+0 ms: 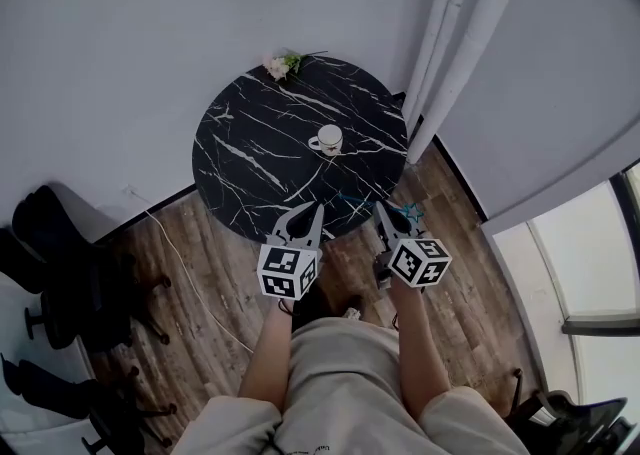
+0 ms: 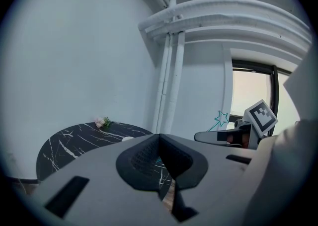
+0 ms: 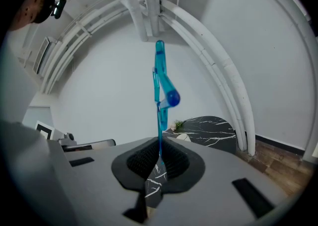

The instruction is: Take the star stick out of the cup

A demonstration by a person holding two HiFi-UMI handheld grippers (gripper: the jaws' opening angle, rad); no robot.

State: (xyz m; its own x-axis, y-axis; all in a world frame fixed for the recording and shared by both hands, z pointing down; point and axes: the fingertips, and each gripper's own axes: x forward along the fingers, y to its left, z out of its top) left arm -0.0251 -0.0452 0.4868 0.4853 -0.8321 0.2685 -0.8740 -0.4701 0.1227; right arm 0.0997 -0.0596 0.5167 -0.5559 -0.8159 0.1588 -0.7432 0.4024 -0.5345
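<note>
A teal star stick point(image 1: 408, 211) is clamped in my right gripper point(image 1: 381, 210), which is shut on its thin stem; the star sticks out to the right, over the table's near right edge. In the right gripper view the stick point(image 3: 160, 86) rises straight up from the closed jaws. The white cup point(image 1: 329, 139) stands upright near the middle of the round black marble table point(image 1: 250, 143), apart from both grippers. My left gripper point(image 1: 306, 211) hovers over the table's near edge, shut and holding nothing. From the left gripper view, the star point(image 2: 220, 118) shows beside the right gripper point(image 2: 213, 136).
A small bunch of flowers point(image 1: 281, 65) lies at the table's far edge. White curtains point(image 1: 440, 63) hang right of the table. Black chairs point(image 1: 60, 243) stand at the left, and a white cable point(image 1: 180, 263) runs across the wooden floor.
</note>
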